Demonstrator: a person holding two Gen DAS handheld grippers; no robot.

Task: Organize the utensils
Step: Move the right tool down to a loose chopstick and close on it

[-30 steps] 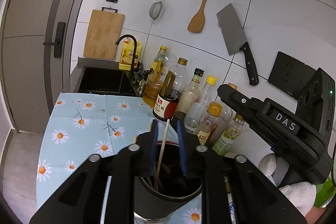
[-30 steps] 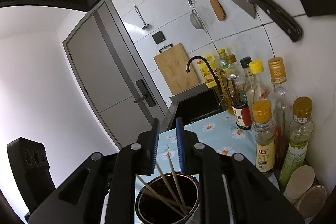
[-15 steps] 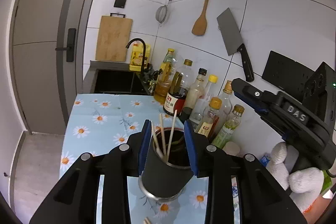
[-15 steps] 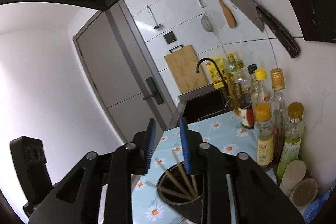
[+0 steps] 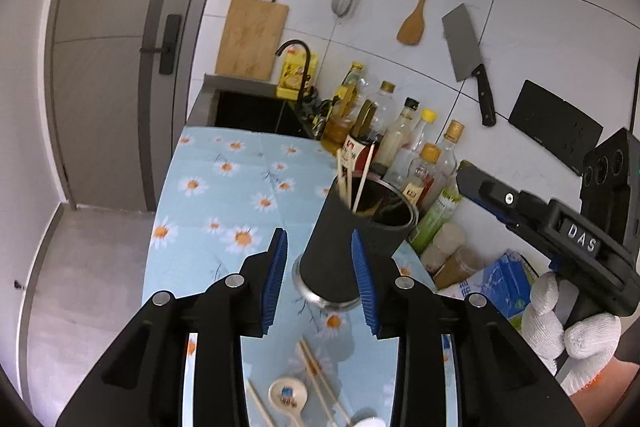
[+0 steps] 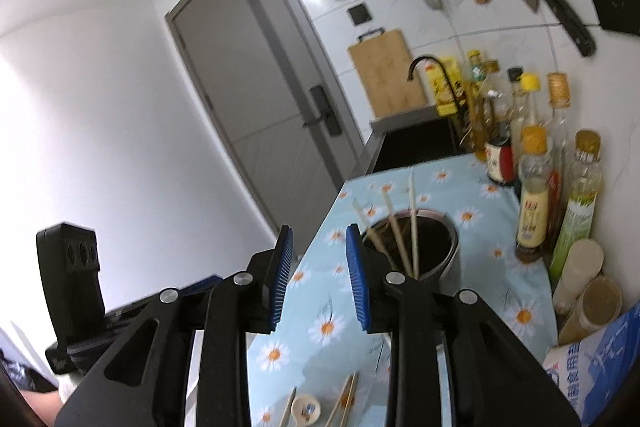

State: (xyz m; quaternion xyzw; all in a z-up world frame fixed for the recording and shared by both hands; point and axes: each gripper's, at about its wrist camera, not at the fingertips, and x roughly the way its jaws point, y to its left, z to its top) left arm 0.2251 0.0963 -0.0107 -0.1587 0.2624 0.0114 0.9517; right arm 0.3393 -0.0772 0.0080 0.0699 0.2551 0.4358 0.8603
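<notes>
My left gripper (image 5: 320,279) and right gripper (image 6: 318,277) have both just been opening and stand apart with nothing clamped. The holder (image 5: 356,231) stands on the bench (image 5: 224,195) with chopsticks (image 5: 348,179) inside; a spoon (image 5: 288,395) and more chopsticks lie nearer me.

One dark holder cup (image 5: 352,235) with three chopsticks (image 6: 412,223) standing in it. One small spoon (image 5: 287,393) on the counter (image 5: 224,195), loose chopsticks (image 5: 320,379) beside it, count unclear. One cleaver (image 5: 466,55), one wooden spatula (image 5: 414,23), one cutting board (image 5: 250,37).
</notes>
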